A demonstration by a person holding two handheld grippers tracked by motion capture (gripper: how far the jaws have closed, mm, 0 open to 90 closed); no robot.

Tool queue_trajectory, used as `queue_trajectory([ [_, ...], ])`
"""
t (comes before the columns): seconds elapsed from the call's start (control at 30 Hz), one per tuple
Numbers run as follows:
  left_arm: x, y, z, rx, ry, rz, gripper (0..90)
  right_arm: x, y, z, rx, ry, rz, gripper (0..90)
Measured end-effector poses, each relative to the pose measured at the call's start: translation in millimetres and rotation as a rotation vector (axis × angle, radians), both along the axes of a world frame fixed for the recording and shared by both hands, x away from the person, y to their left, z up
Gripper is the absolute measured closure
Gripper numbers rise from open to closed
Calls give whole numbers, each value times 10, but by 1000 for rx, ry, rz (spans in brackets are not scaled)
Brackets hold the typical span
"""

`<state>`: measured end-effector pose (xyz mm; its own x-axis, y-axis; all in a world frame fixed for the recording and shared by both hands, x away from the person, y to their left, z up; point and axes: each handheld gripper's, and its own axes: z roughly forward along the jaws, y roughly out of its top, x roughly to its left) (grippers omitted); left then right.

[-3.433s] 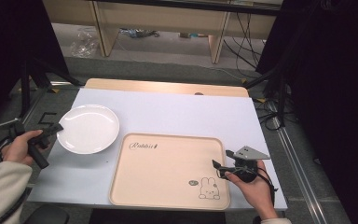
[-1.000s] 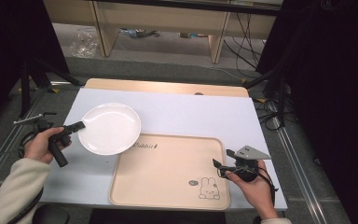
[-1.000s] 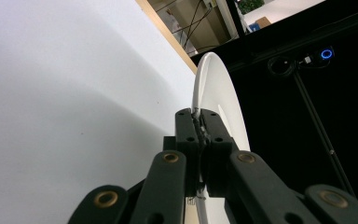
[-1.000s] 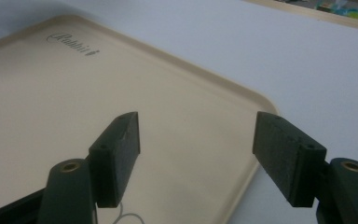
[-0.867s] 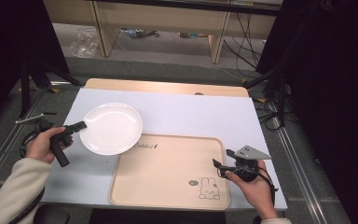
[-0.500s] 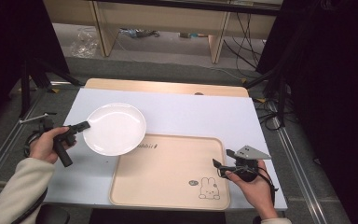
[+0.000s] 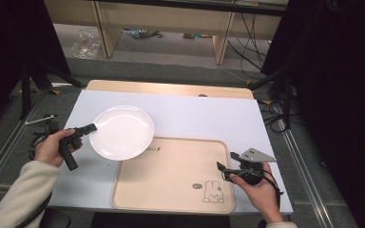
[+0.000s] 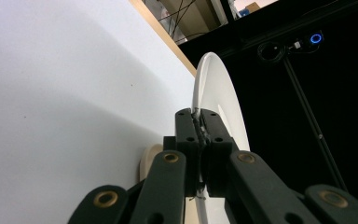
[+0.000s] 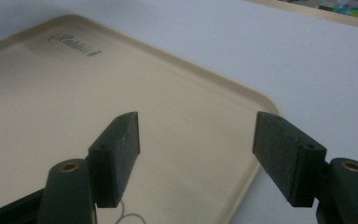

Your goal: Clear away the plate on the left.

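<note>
Forearms enter from the near edge of the bench (image 7: 204,111). Nearest, the right hand-held gripper (image 7: 221,168) rests at the right rim of the beige tray (image 7: 171,175), its jaws spread wide with nothing between them; in the right gripper view (image 9: 196,149) the tray's rounded far corner lies just beyond them. The tray lies flat and bare apart from a printed rabbit (image 7: 213,191) in its near right corner.

Farther off on the left, the left hand-held gripper (image 7: 93,127) is pressed together on the rim of the white plate (image 7: 121,132), pinching it at its left edge. The left gripper view (image 8: 199,135) shows the jaws closed on a thin sliver of rim (image 8: 204,84). The plate looks raised off the bench, its right edge overlapping the tray's far left corner.

Risk, as I judge it: a one-point pinch on a smooth, thin rim lets the plate sag, pivot or slip out, and its low edge could clip the tray lip.

Room is good: the tray's middle is free, and the white bench beyond is bare to its wooden far edge (image 7: 171,88).
</note>
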<state>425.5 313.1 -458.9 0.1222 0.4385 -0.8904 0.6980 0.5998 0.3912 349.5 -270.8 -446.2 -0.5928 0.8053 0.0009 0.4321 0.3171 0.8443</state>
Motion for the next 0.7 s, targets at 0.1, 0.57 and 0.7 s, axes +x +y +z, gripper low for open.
queue_trajectory([
  [0.1,-8,-11,3,12,15,-9,868,-2,1,2,5,6,0,326],
  [0.57,-17,-149,18,5,14,-38,867,-6,-3,6,-4,12,-3,326],
  [0.7,-20,-195,10,-4,-1,-45,867,0,-1,-1,1,1,-3,325],
])
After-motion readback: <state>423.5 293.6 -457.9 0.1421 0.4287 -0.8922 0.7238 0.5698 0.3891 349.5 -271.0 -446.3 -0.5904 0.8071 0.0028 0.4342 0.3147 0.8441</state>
